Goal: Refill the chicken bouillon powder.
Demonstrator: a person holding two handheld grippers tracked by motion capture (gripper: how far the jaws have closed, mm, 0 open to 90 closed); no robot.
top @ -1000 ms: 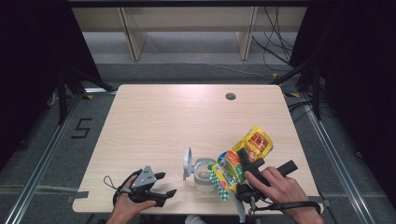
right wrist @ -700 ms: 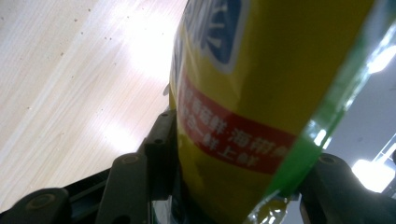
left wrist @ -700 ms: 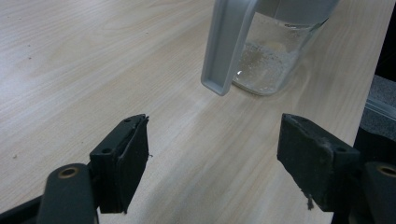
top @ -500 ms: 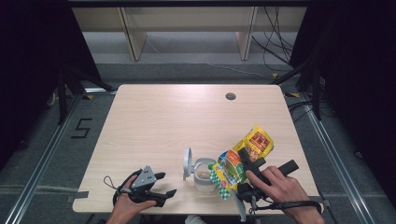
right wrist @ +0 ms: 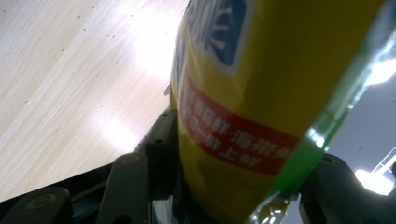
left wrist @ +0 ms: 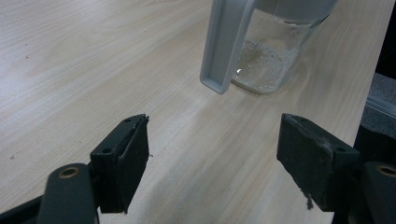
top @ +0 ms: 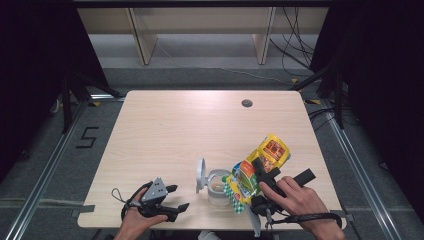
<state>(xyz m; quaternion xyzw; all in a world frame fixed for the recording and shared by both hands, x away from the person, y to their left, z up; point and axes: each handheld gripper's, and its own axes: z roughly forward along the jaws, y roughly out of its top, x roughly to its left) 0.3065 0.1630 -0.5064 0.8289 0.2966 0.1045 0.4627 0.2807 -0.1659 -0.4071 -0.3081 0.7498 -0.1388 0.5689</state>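
- Two grippers, one clear jar (top: 218,186) with its grey lid (top: 200,175) flipped up, one yellow snack bag (top: 257,167) near the table's (top: 170,125) front edge.
- Nothing has shifted over the last second, so I'd guess the pour is just holding.
- Right gripper (top: 262,175) is clamped on the bag, tipped over the jar's mouth.
- Left gripper (top: 175,200) rests by the front edge, jaws apart, empty.

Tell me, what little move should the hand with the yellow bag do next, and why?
Probably tip the yellow bag a bit further over the clear container. The right gripper is clamped on the bag, which leans toward the container's open mouth with its lid flipped up. There seems to be little inside so far. The left gripper rests open, apart from it.
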